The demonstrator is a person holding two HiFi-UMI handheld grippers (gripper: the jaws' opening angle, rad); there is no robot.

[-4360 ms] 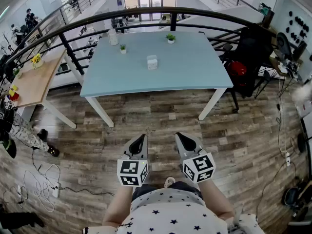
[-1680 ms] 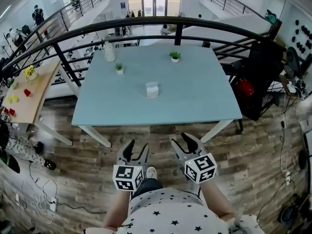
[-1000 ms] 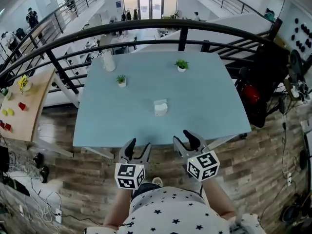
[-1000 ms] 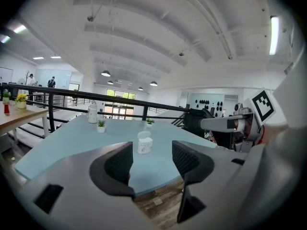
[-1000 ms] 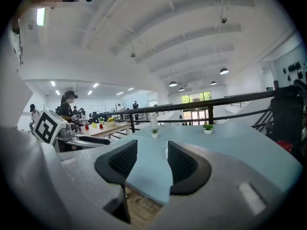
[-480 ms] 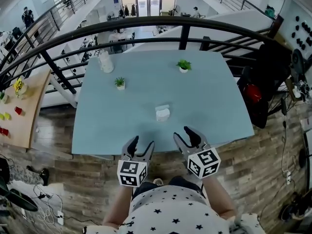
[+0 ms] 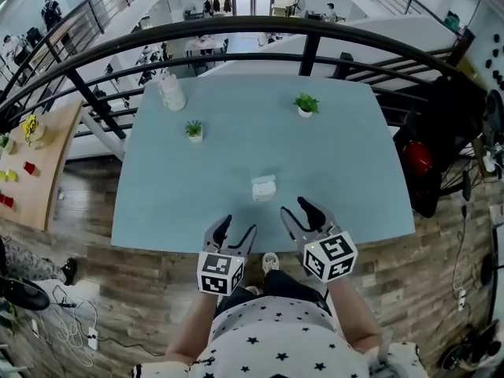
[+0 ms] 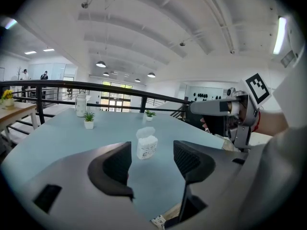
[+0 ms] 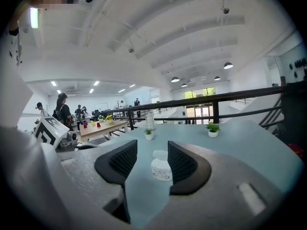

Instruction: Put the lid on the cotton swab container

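Cotton swab container [image 7: 263,187], lid [image 8: 144,131] tipped up, on blue table [image 7: 346,164]; left gripper [image 7: 237,228] short of it, jaws wide, just opening, empty; right gripper [image 7: 298,211] beside, jaws apart, empty

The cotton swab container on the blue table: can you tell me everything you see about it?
The cotton swab container is a small, white, rounded tub, plastic by the look, with dark print low on its side. It stands upright on the light blue table, towards the person's edge. Its clear lid is not shut: it sticks up, tilted, at the top. Only the table touches it.
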